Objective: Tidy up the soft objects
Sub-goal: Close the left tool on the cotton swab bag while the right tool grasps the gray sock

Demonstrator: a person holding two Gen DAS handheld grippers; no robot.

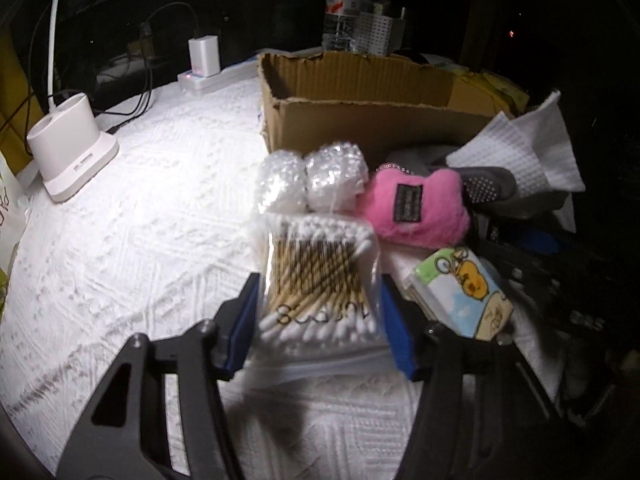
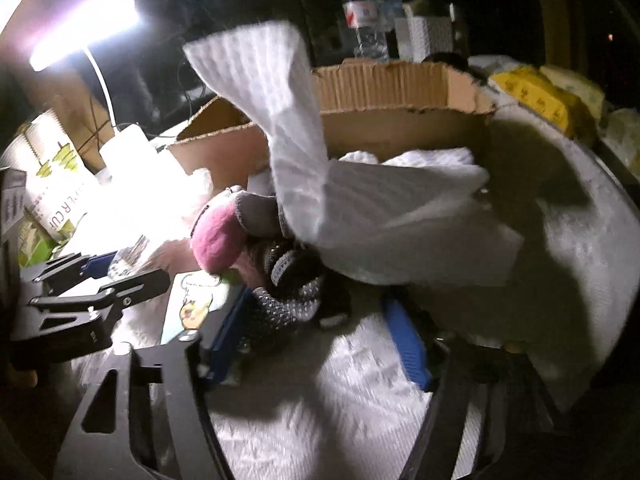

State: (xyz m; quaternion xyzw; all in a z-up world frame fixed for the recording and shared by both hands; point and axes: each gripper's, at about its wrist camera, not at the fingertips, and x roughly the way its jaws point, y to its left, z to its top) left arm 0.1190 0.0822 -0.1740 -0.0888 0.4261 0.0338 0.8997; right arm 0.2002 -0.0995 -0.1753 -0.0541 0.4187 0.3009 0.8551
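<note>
The left gripper [image 1: 316, 320] is clamped on a bag of cotton swabs [image 1: 320, 280], held just above the white cloth; the right gripper [image 2: 316, 336] stands apart around a grey sock [image 2: 288, 300]. Beyond waits the cardboard box [image 1: 360, 112], so the swabs likely need carrying forward and dropping in.

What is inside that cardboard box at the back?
The right wrist view shows white soft material heaped inside the cardboard box. A lifted white cloth hides the box's left part, so anything there or underneath stays unseen.
</note>
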